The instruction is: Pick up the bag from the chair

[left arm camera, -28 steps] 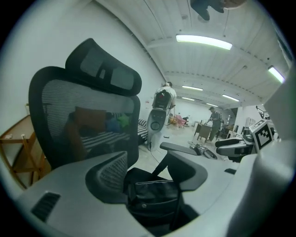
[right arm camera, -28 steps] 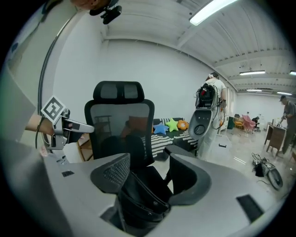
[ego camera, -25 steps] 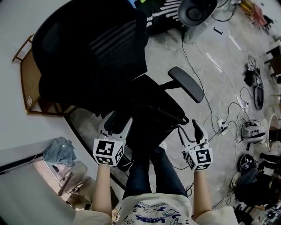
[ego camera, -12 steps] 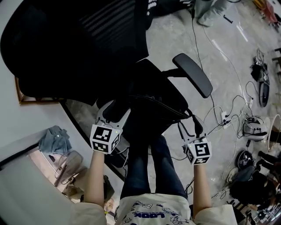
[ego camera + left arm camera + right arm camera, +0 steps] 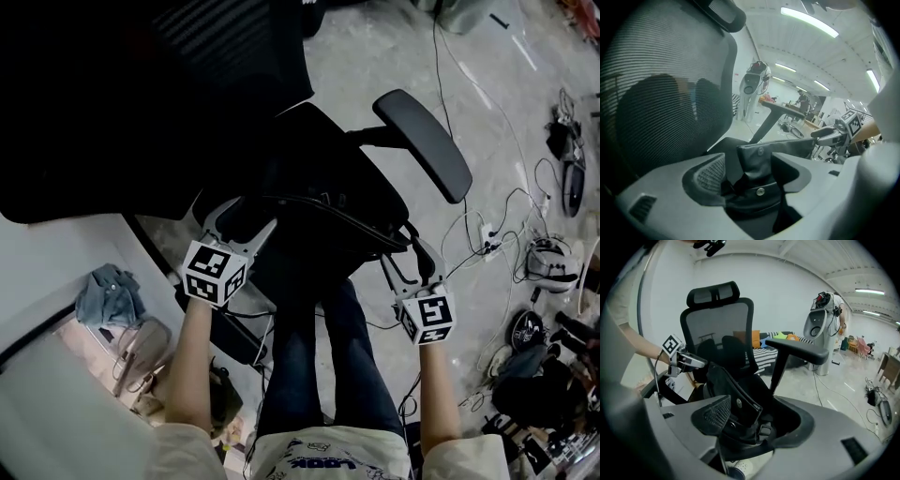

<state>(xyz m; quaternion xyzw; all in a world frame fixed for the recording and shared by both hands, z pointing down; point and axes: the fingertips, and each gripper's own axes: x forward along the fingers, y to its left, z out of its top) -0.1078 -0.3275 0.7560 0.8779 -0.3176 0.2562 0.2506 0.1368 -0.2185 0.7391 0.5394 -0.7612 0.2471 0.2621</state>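
My left gripper [image 5: 246,221] and right gripper [image 5: 407,260], two in all, each pinch an end of the one black bag [image 5: 323,211]; it stretches between them over the seat of the single chair [image 5: 427,145].

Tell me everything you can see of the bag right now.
The bag is black and looks like soft leather, with a seamed top edge and small metal snap studs. It hangs stretched sideways over the seat of the chair, one end pinched in the left tool and the other in the right tool, both shut on it. Whether its underside touches the seat cannot be told.
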